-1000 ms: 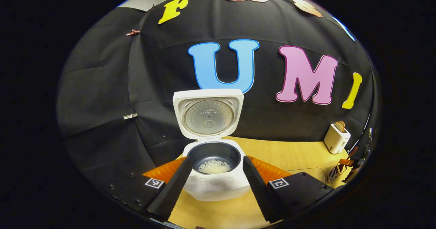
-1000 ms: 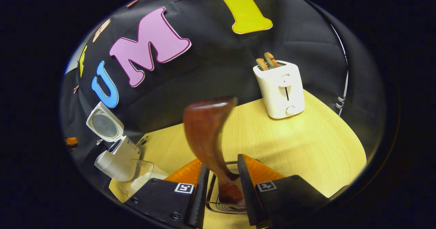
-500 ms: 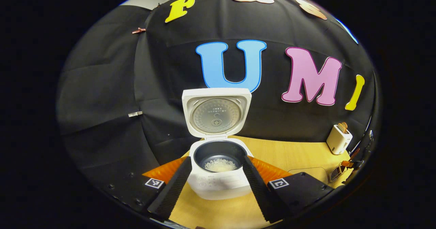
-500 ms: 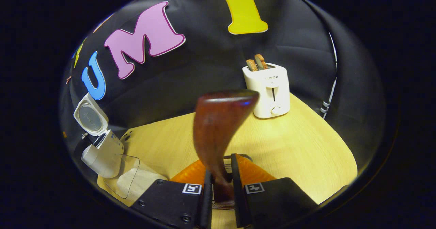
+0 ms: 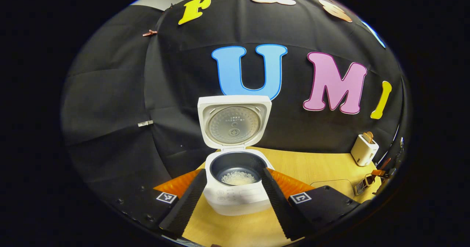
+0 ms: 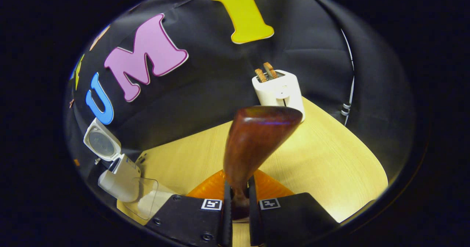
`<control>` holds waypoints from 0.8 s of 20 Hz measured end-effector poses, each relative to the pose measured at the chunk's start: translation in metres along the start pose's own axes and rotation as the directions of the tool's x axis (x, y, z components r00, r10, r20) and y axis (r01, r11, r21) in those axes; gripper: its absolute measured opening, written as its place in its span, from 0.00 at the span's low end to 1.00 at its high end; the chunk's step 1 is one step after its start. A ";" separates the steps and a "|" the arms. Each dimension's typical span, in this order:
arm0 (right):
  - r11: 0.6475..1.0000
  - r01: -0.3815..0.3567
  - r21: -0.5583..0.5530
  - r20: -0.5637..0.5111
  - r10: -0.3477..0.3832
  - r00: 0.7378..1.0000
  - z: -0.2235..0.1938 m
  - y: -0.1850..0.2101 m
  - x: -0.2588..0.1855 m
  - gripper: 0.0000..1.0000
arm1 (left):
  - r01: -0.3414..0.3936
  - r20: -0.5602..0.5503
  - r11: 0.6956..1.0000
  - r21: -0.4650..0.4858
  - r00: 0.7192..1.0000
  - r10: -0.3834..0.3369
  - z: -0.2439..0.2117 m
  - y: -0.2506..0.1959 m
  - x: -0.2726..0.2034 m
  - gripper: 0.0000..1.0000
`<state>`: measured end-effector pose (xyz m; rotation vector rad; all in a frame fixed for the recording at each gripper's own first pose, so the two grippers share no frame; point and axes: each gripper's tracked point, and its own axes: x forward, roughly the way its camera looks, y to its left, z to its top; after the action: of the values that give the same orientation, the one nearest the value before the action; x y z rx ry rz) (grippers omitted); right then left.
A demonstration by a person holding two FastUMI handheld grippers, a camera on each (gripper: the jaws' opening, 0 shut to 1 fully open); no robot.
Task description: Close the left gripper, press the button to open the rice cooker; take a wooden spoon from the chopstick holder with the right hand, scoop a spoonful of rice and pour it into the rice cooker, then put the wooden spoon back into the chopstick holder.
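Right claw [image 6: 238, 217] now clamped around wooden spoon [image 6: 253, 144]

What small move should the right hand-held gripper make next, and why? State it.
Probably lift straight up. The right hand-held gripper is shut on the handle of the wooden spoon, whose bowl points upward, and the rice cooker stands open with its lid raised. Raising the spoon would free it to go and scoop rice.

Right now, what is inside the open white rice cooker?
Inside the open white rice cooker, the dark inner pot holds a small heap of white rice at its bottom. The pot's near inner wall is hidden by its front rim.
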<state>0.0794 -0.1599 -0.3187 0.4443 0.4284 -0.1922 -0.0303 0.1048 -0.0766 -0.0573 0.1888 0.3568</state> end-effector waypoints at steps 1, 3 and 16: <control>1.000 0.004 0.002 0.006 -0.004 1.000 0.003 -0.003 -0.003 0.22 | 0.003 0.002 1.000 -0.003 1.000 -0.003 0.000 0.001 0.001 0.96; 1.000 0.007 0.010 0.017 -0.007 1.000 0.010 -0.003 -0.012 0.22 | 0.010 0.005 1.000 -0.011 1.000 -0.010 0.000 0.002 0.002 0.96; 0.994 -0.108 0.017 0.137 0.105 0.985 0.081 0.088 -0.068 0.17 | 0.076 0.042 0.996 -0.039 0.996 -0.074 0.006 0.022 0.015 0.96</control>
<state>0.0718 -0.1121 -0.1901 0.4735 0.2685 -0.1228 -0.0236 0.1314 -0.0741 -0.0969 0.1392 0.2868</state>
